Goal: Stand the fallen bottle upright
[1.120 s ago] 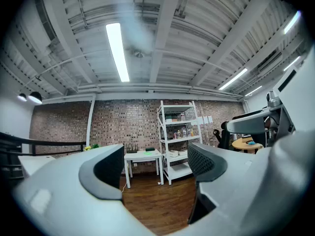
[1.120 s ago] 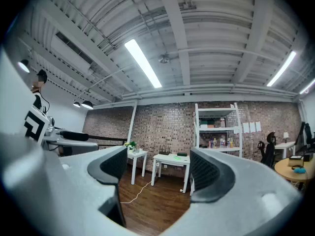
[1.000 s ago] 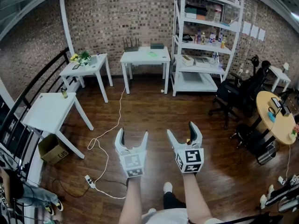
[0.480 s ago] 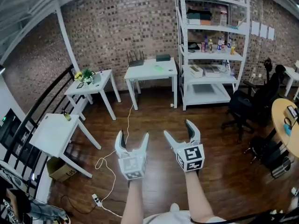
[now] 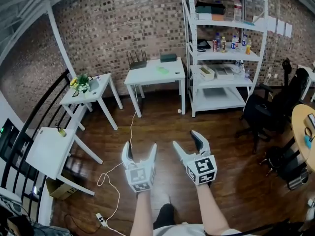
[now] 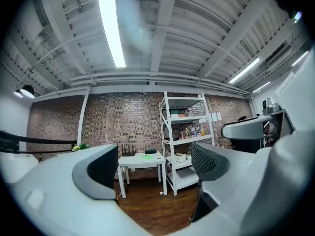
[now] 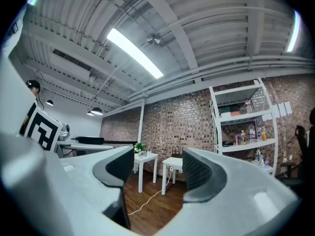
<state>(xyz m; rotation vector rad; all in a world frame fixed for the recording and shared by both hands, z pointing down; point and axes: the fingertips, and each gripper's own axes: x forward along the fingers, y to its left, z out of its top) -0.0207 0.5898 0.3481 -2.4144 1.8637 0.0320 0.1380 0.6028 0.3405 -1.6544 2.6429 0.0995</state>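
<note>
Left tool (image 5: pixel 140 150) and right tool (image 5: pixel 188 142) held over a wooden floor (image 5: pixel 231 181).
Left jaws are opening, right jaws closing; nothing sits between either pair.

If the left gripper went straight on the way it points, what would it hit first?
Nothing close: the left gripper, fingers opening and empty, has free air ahead. The white table by the brick wall looks first in line, though depth is unclear.

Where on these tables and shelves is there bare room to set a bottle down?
Left table: bare apart from a small item at its far edge. Centre table: front half free. Lowest shelf: bare. Crowded: the bottle shelf and the shelf below.
</note>
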